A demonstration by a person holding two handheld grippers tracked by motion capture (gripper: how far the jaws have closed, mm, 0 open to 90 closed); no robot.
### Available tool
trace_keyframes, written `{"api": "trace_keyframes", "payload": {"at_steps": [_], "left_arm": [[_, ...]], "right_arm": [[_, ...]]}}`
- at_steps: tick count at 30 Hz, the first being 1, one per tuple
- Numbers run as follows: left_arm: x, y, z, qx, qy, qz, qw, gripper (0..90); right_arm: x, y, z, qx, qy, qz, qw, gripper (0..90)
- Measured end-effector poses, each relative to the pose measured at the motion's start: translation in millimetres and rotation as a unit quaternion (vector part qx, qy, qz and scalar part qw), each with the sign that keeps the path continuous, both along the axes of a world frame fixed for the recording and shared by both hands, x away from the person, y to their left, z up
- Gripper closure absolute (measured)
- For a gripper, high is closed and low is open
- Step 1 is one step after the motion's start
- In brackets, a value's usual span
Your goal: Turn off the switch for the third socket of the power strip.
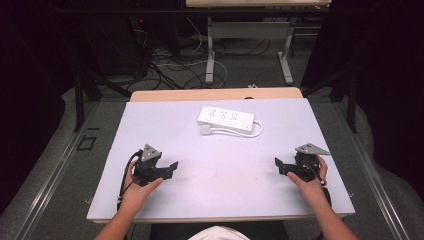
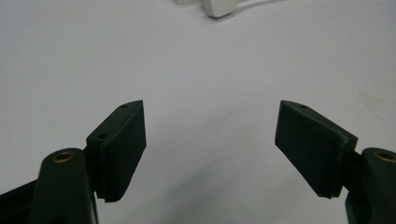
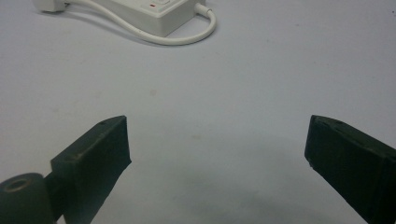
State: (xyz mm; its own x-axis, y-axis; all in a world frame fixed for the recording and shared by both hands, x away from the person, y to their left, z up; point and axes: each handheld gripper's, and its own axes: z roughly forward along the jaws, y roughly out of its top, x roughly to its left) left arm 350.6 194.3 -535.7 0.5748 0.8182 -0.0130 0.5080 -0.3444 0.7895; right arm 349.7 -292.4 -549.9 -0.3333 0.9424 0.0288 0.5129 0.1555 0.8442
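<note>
A pale worktop (image 1: 165, 195) fills the middle of the high view. A white power strip (image 1: 225, 119) lies in its upper centre, cord (image 1: 258, 131) looped at its right end, plug (image 1: 205, 129) beside its lower left. The left gripper (image 1: 172, 167) sits lower left and the right gripper (image 1: 278, 165) lower right, both well apart from the strip, jaws spread wide and empty.

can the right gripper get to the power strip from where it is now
Probably yes. The right gripper is open and holds nothing, and the bare white mat lies between it and the power strip, with nothing in the way.
</note>
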Motion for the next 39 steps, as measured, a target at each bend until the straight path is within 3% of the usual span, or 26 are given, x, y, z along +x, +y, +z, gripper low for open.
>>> {"api": "trace_keyframes", "payload": {"at_steps": [2,3,7,17,27,31,36,39], "left_arm": [[0.8,-5.9,-0.1,0.001,-0.005,-0.003,1.0000,28.7],[2.4,-9.8,2.1,0.008,-0.005,-0.017,0.9998,30.0],[5.2,-17.2,6.7,0.019,-0.012,-0.030,0.9993,29.9],[23.8,-51.4,34.3,0.008,0.001,-0.064,0.9979,30.3],[40.0,-70.8,45.4,-0.005,0.016,-0.067,0.9976,32.9],[50.5,-76.6,48.4,-0.011,0.030,-0.070,0.9970,34.5],[64.6,-84.7,53.1,-0.033,0.048,-0.065,0.9962,35.7],[73.2,-89.5,58.2,-0.032,0.046,-0.064,0.9963,34.7]], "right_arm": [[0.0,-0.8,-0.2,0.001,-0.001,-0.002,1.0000,6.3],[-0.2,-0.6,0.0,0.004,0.000,-0.004,1.0000,6.3],[-0.6,-0.4,0.2,0.004,-0.001,-0.007,1.0000,6.3],[-0.3,2.6,0.2,-0.002,-0.001,-0.004,1.0000,6.6],[-0.7,0.5,-0.5,0.000,0.000,-0.005,1.0000,6.6],[0.4,-0.9,-0.9,0.002,-0.005,-0.012,0.9999,6.6],[1.5,-2.1,-0.6,0.005,-0.001,-0.015,0.9999,6.6],[1.3,-1.1,-1.9,0.007,0.002,-0.012,0.9999,6.6]]}}
